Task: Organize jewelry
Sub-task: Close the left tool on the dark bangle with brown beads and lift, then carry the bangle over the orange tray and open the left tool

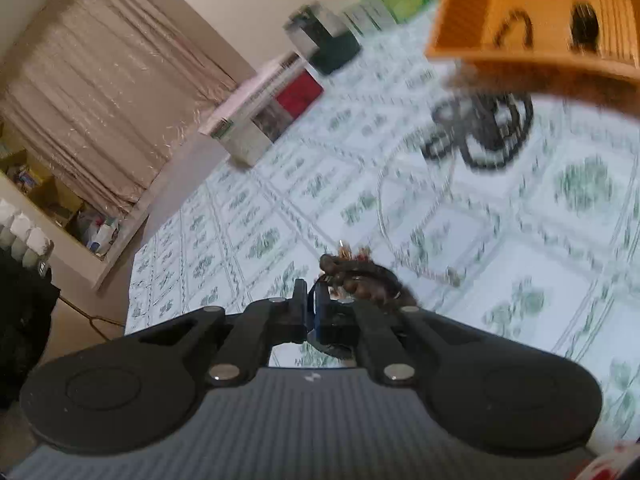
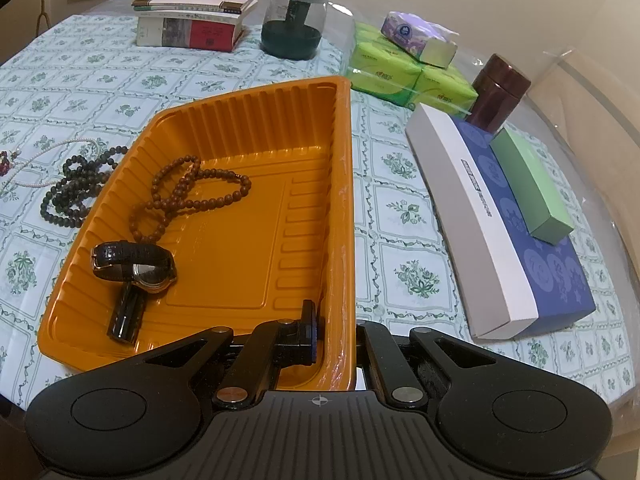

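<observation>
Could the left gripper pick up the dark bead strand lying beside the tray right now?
Probably not yet: the left gripper is shut on a brown bead bracelet. The dark bead strand itself lies uncovered on the tablecloth.

The left gripper [image 1: 312,300], a black two-finger tool on a ribbed grey body, points shallowly downward, its view blurred. Its fingers [image 1: 299,294] are pressed together, pinching a dark brown beaded bracelet [image 1: 360,278] that bunches just beyond their tips. The right gripper [image 2: 334,322], of the same black build, tilts more steeply down. Its fingers [image 2: 307,320] are clamped on the near wall of a ribbed orange plastic tray [image 2: 340,208], one inside the wall, the other hidden outside.
</observation>
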Tool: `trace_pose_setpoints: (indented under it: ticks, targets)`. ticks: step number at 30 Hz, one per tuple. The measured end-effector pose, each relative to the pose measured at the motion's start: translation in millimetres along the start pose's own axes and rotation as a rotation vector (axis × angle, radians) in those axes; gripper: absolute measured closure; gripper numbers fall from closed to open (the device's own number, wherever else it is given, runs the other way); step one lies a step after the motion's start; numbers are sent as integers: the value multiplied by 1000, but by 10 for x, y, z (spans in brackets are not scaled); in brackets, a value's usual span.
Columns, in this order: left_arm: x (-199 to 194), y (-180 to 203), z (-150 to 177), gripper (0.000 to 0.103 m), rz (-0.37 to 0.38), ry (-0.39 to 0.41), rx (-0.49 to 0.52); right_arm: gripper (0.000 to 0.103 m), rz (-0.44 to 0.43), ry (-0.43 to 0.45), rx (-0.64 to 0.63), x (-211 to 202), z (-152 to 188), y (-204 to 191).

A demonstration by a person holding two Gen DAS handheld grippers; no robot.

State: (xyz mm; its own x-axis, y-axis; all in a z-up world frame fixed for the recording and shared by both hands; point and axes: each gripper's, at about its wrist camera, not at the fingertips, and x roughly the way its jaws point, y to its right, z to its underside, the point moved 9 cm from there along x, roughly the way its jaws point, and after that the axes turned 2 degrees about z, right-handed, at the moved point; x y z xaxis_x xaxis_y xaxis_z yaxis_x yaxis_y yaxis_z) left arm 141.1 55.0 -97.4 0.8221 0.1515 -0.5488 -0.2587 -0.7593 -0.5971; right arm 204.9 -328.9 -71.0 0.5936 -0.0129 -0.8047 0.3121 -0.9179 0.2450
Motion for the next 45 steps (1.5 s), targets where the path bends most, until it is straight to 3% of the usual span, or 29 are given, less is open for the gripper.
trace_pose_setpoints:
  ticks: [1,5,7,11,14,16,19,22,23,24,27,30,37,39,41,43,45]
  targets:
    - [-23,-17,-22,100,10,15,-13,99,0,0,1,1,1,2]
    - [-22,-50,-61,99,226,40,-230,99,-1,1,4,2,8,-2]
    - [3,28,-45,100,185,20,-153,99,0,1,3,6,13,-8]
    - [-3,-2,-57,103,10,13,-31,99,-1,0,4,9,19,-6]
    - [-23,-174,-98,103,46,35,-149,99,-1,-1,4,9,16,4]
    - [-10,-230,-97,103,50,34,-169,99,0,-1,4,7,14,7]
    - [15,-266,-54,103,142,9,-288,99,-1,-1,5,8,13,9]
    - [-12,-247,52,94,271,-22,-481,99,0,-2,5,9,14,8]
    - [1,-239,87,81,294,-39,-530,99,0,-2,5,9,13,14]
    - [22,-229,124,78,283,-56,-549,99,0,-3,6,8,11,7]
    - [41,-167,170,79,301,-74,-589,99,0,-3,4,2,11,0]
    - [20,-168,114,79,353,-42,-685,99,0,-4,5,7,12,-3]
    - [92,-141,125,74,344,-67,-722,99,1,-3,3,12,7,9]
    - [95,-153,130,78,354,-64,-739,99,3,-4,2,22,6,8]
    - [84,-157,120,91,371,-61,-747,99,1,-3,4,24,7,7]
    - [67,-156,101,97,371,-60,-741,99,3,-2,2,21,13,-5]
    - [41,-158,77,97,372,-53,-735,99,2,-2,3,26,12,-9]
